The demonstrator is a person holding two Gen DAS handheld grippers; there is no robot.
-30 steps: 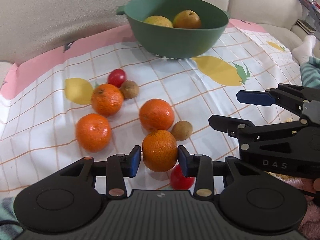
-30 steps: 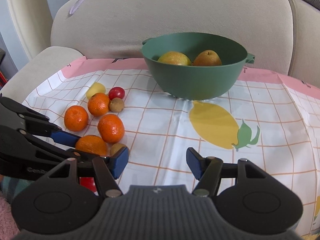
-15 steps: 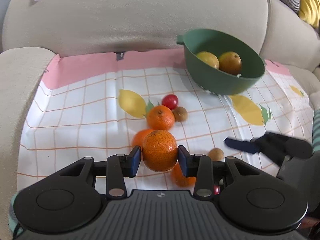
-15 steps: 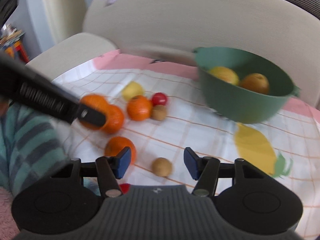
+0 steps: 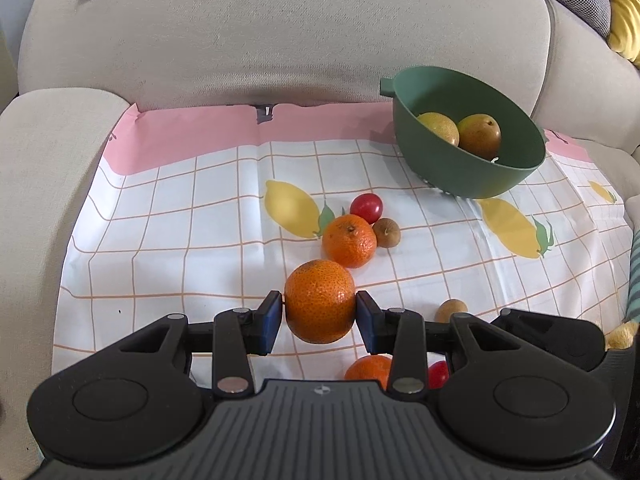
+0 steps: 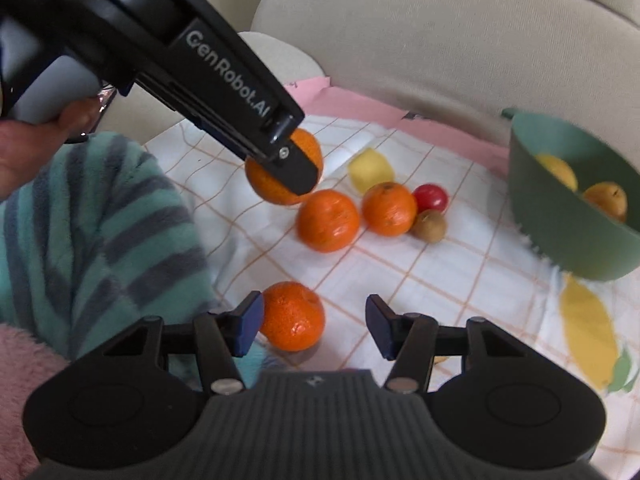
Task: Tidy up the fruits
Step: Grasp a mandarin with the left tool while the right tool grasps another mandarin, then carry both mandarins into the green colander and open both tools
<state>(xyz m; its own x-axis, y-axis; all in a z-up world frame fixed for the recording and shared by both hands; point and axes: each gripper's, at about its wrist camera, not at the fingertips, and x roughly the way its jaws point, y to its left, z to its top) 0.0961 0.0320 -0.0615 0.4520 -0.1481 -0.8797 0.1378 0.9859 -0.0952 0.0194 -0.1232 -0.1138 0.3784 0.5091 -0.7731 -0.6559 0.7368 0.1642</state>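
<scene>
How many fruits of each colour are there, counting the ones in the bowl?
Orange mandarins: 4
Red tomatoes: 2
Small brown fruits: 2
Yellowish fruits in the green bowl: 2
Total: 10

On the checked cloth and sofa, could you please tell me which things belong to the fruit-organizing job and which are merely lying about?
Job:
held tangerine
left gripper
loose tangerines
red tomato
green bowl

Lying about:
striped blanket
yellow cushion
</scene>
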